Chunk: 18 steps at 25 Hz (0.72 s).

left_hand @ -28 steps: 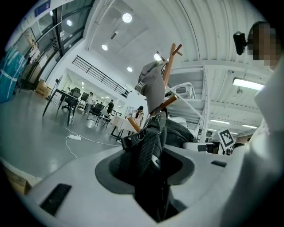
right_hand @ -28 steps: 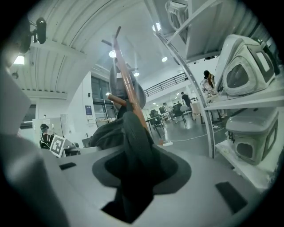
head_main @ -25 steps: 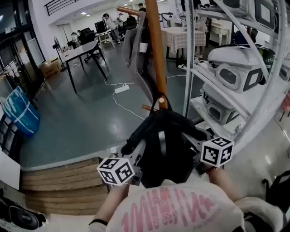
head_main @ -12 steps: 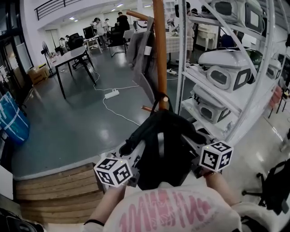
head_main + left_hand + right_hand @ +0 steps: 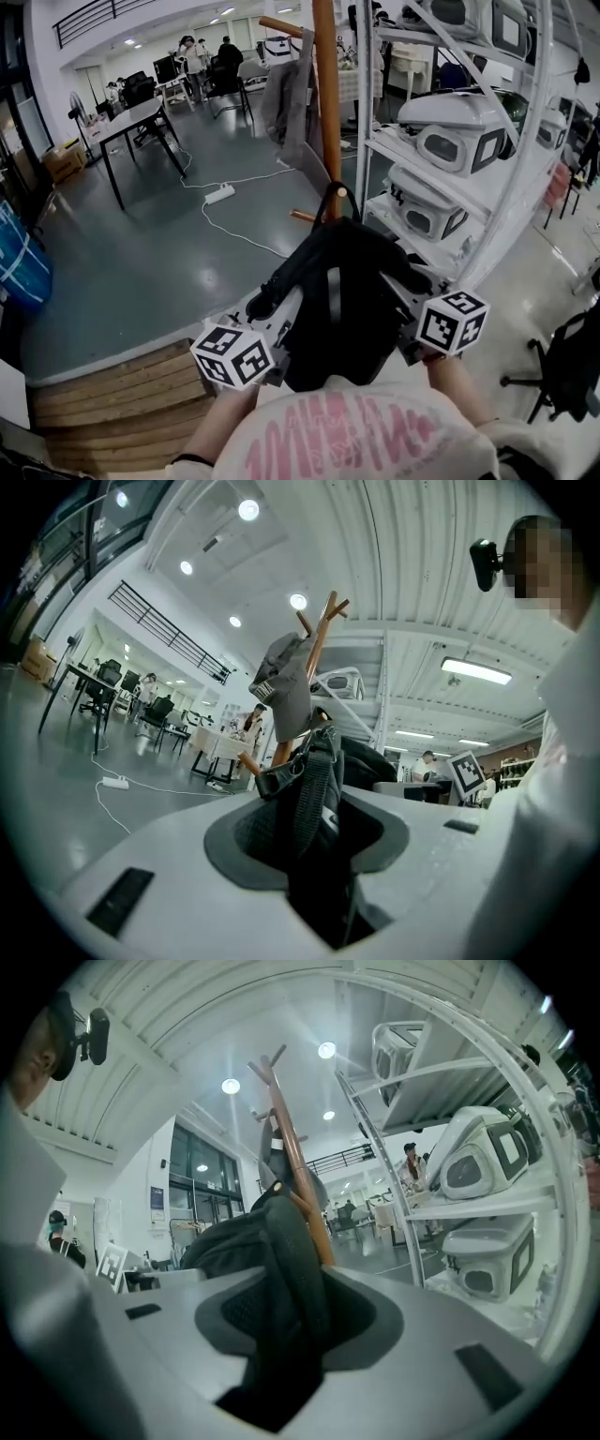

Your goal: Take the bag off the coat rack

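A black backpack (image 5: 337,300) hangs low against the wooden coat rack pole (image 5: 326,103), its top loop (image 5: 326,199) at the short peg (image 5: 340,191). My left gripper (image 5: 284,317) clamps the bag's left side; its jaws are closing with a webbing strap (image 5: 314,789) between them. My right gripper (image 5: 401,289) is shut on the bag's right side, with dark fabric (image 5: 277,1269) filling its jaws. The pole (image 5: 314,649) and pole (image 5: 292,1180) rise just behind the bag in both gripper views.
A grey garment (image 5: 286,94) hangs higher on the rack. White shelving (image 5: 394,141) with white machines stands close on the right. A wooden step (image 5: 122,394) lies at lower left. A power strip (image 5: 220,194) and its cable lie on the floor. People stand at tables far back.
Both grippers and the bag keep their places in the head view. The room behind has slid left as the view turned slightly right.
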### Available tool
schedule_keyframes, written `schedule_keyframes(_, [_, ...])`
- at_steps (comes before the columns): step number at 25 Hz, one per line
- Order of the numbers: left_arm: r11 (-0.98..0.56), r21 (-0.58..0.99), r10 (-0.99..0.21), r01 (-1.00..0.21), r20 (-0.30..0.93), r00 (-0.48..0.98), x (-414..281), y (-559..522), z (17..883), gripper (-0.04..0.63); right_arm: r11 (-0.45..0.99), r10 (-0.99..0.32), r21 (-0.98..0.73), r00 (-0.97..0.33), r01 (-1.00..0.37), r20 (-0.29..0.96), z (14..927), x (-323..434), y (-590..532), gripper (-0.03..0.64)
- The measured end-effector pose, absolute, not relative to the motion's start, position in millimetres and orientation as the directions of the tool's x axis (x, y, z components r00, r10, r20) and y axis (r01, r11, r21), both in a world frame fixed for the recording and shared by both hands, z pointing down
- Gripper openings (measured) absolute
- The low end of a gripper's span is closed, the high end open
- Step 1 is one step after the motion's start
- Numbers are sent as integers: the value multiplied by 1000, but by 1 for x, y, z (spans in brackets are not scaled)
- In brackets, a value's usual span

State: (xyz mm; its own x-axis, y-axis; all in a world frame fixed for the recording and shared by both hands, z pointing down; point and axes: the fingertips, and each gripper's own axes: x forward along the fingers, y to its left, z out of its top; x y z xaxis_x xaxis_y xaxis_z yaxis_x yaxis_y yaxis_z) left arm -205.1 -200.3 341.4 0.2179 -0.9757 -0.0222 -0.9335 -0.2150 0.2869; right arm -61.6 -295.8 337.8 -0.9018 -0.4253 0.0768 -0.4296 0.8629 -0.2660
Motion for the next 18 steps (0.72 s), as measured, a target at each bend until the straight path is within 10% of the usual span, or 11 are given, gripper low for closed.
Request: schedule_keyframes(18, [-292, 275, -956, -916, -65, 285, -194, -169, 334, 126, 837, -487, -241, -870, -491, 79, 330, -45, -253, 141])
